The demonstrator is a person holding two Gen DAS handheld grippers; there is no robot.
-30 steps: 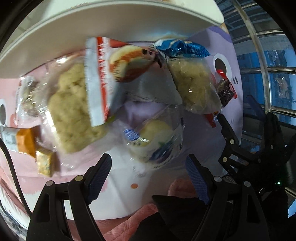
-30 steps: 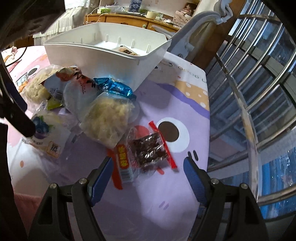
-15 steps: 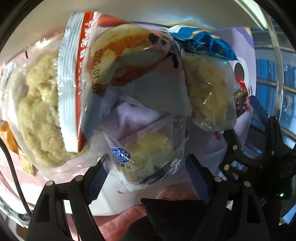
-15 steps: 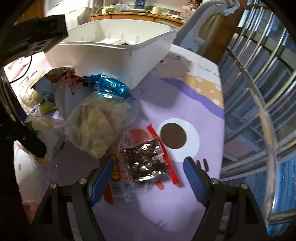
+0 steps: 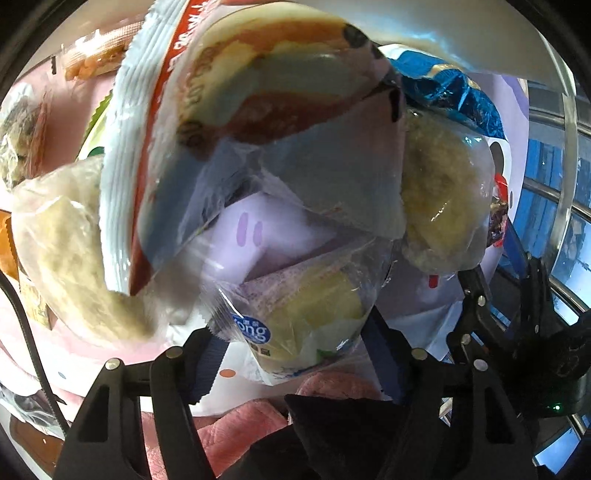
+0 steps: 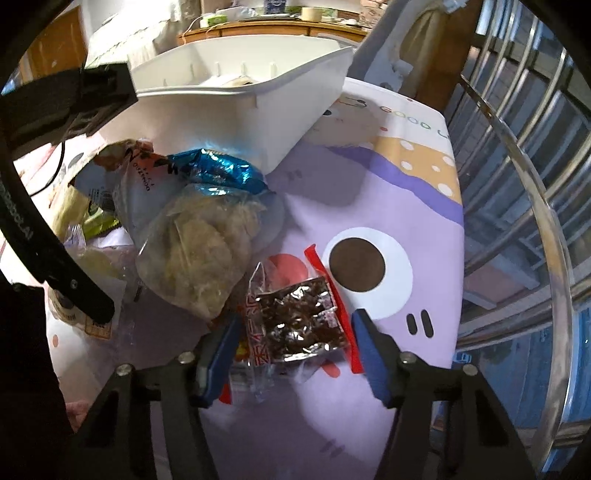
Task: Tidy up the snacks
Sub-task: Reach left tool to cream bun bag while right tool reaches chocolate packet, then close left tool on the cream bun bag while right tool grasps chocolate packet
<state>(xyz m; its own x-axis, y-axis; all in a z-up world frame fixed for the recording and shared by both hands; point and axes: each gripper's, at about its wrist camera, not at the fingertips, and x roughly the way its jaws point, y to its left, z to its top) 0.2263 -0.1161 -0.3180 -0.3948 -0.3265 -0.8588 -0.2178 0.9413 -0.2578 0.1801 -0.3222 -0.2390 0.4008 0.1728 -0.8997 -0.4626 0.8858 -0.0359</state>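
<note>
Several wrapped snacks lie on a purple and pink cartoon tablecloth [image 6: 399,192] in front of a white bin [image 6: 236,99]. My left gripper [image 5: 291,354] is open, its blue pads on either side of a clear-wrapped bun with a blue label [image 5: 295,314]. A big red-and-white pastry packet [image 5: 236,110] fills the view above it. My right gripper [image 6: 291,343] is open, its blue pads on either side of a foil-lined dark snack packet with red trim [image 6: 299,325]. A clear bag of pale floss cake [image 6: 199,251] and a blue foil packet [image 6: 218,171] lie beside it.
The white bin holds at least one snack [image 6: 236,79]. A metal railing [image 6: 535,206] and windows run along the table's right edge. A grey chair [image 6: 391,44] and a wooden desk [image 6: 258,29] stand behind. The left gripper's black body [image 6: 48,236] crosses the right wrist view.
Both grippers have moved forward and down onto the snacks. The labelled bun now lies between the left pads, and the dark foil packet between the right pads.
</note>
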